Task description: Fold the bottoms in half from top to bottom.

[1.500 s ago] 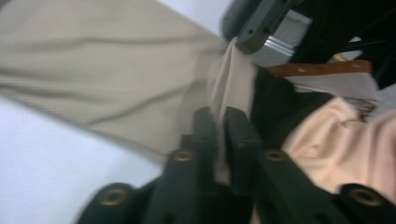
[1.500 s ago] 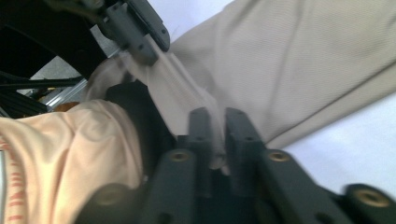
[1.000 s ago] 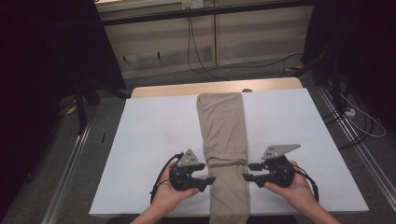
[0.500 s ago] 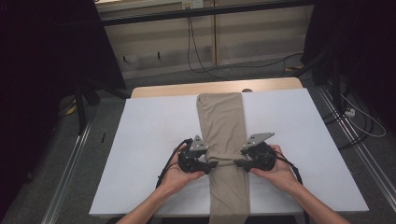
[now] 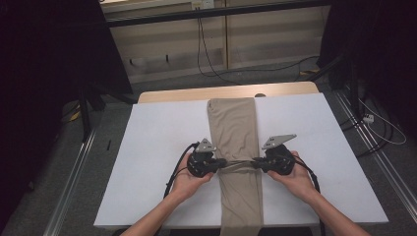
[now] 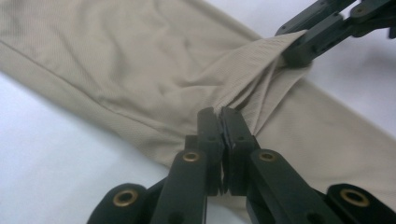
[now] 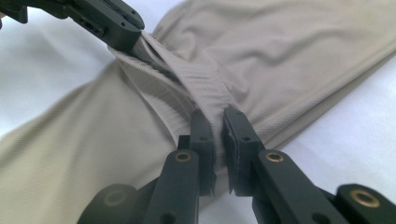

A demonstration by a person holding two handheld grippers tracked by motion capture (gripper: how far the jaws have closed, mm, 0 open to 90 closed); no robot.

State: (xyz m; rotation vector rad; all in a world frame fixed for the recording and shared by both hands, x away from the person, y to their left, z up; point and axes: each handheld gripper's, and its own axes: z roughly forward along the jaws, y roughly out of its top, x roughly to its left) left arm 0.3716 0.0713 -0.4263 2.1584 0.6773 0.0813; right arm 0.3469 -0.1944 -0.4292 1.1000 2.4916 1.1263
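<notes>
Now the left gripper (image 5: 222, 162) and right gripper (image 5: 255, 162) have just closed, jaws pinching the trousers (image 5: 235, 129) from both sides. Those trousers lie long, from bottom to top of the picture, on the bench (image 5: 157, 147).

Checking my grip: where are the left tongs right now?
In the high view, the left tongs pinch the left edge of the tan trousers, facing the right tongs.

Near end of the tan trousers (image 5: 235, 142) cut off by the bottom edge in the high view; waistband or cuffs not tellable there. Forearms cut off at the same edge. Pinched fabric edge hidden between the left gripper (image 6: 223, 122) pads, and likewise inside the right gripper (image 7: 219, 122). Far strip of wooden table (image 5: 172, 94) partly hidden under the white sheet (image 5: 157, 142). Dark surroundings left and right too dim to read.
</notes>
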